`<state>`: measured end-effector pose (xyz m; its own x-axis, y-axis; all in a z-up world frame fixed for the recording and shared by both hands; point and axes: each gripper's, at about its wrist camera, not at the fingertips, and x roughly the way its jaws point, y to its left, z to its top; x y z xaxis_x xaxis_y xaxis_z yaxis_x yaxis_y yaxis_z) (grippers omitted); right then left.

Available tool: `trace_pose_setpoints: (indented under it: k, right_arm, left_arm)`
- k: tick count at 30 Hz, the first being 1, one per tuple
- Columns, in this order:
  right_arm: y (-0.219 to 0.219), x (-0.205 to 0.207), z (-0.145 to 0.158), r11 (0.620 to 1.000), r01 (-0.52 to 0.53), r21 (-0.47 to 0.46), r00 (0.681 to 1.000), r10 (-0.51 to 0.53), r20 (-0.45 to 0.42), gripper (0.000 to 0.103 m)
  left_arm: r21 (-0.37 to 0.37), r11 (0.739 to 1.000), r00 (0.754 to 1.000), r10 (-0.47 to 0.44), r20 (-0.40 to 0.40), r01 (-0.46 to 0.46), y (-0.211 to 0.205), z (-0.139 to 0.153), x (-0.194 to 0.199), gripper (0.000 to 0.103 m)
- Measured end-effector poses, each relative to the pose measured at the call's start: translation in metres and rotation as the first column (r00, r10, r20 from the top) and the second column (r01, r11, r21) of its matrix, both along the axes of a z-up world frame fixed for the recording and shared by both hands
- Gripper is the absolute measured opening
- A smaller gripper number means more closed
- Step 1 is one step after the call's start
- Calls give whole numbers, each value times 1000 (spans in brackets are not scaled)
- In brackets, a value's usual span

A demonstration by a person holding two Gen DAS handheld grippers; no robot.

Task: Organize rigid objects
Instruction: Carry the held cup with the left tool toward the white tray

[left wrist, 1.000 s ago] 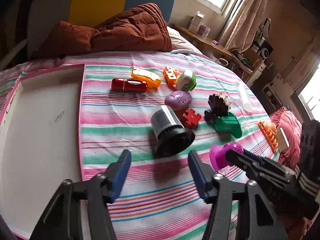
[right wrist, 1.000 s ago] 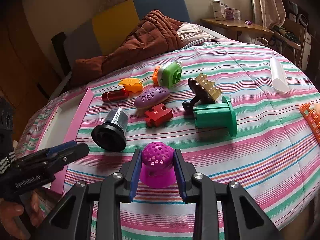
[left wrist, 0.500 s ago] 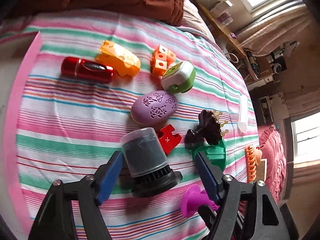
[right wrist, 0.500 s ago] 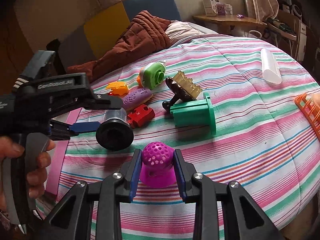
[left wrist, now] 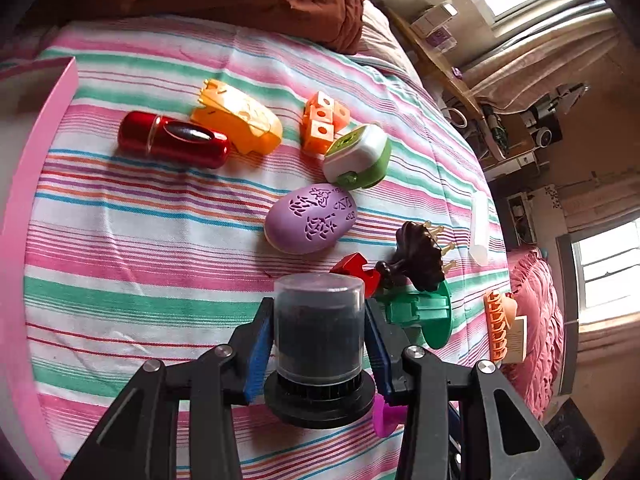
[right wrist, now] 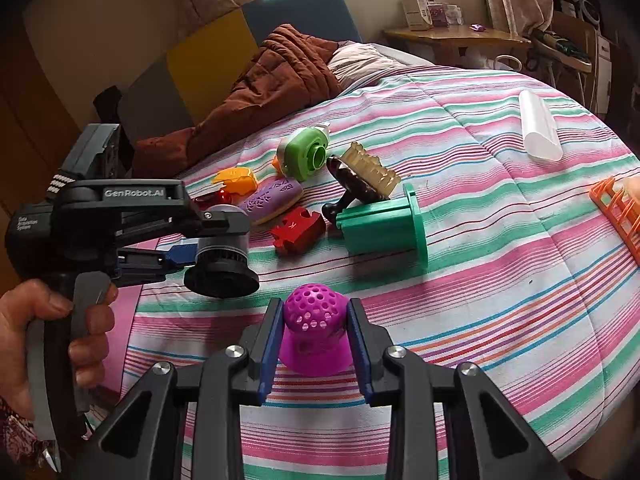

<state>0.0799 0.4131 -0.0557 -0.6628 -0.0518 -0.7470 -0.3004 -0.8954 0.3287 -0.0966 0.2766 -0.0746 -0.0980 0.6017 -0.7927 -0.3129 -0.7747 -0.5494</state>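
Left tool (left wrist: 320,344): its jaws have just been closing, and the blue pads now press both sides of the black-based canister (left wrist: 320,332).
Canister: it lies on the bed (left wrist: 140,240) near the near edge, long axis along the tool's fingers, wide black base toward the camera, clear capped end pointing away.
Right tool (right wrist: 316,340): closed about halfway on the magenta perforated dome (right wrist: 314,328), pads against its flanks; the dome's flared base looks to sit on the bed, close to the near edge.
Key relation: the pink-rimmed tray (left wrist: 48,120) lies along the left edge of the bed, to the left of the left tool; judged from that, the canister's way there is a sideways carry with no object in the path.
Nearer hand: the left hand (right wrist: 44,344) is on the tray side, the right tool further from it.
Beyond the canister: red puzzle piece (left wrist: 356,268), green flanged piece (left wrist: 424,312) and dark brush (left wrist: 416,252) sit just past its capped end; whether the cap touches the red piece cannot be told.
Further out: purple oval case (left wrist: 312,220), green-white roller (left wrist: 356,156), orange blocks (left wrist: 324,120), red cylinder (left wrist: 172,140), yellow piece (left wrist: 236,120).
Hidden: the tray's inside is cut off; whether the canister has left the bed is unclear.
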Motion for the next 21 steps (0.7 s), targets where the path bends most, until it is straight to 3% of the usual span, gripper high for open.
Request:
trace_pose_setpoints:
  k: [3,6,13,21]
  right_arm:
    - [-3,-1,1,1000,-2,3,1000,2,3,31]
    - [-10,-3,1,1000,-13,15,1000,13,7,31]
    - [-27,-8,5,1000,-25,19,1000,25,4,31]
    - [-59,-28,23,996,-86,20,996,87,-34,31]
  left_arm:
    - [33,999,999,-2,-48,4,-13,11,7,43]
    - [16,1000,993,-10,-120,12,-24,23,12,43]
    - [30,999,983,32,-179,-27,-58,39,11,43]
    - [-33,994,958,93,-270,-106,-123,69,-5,43]
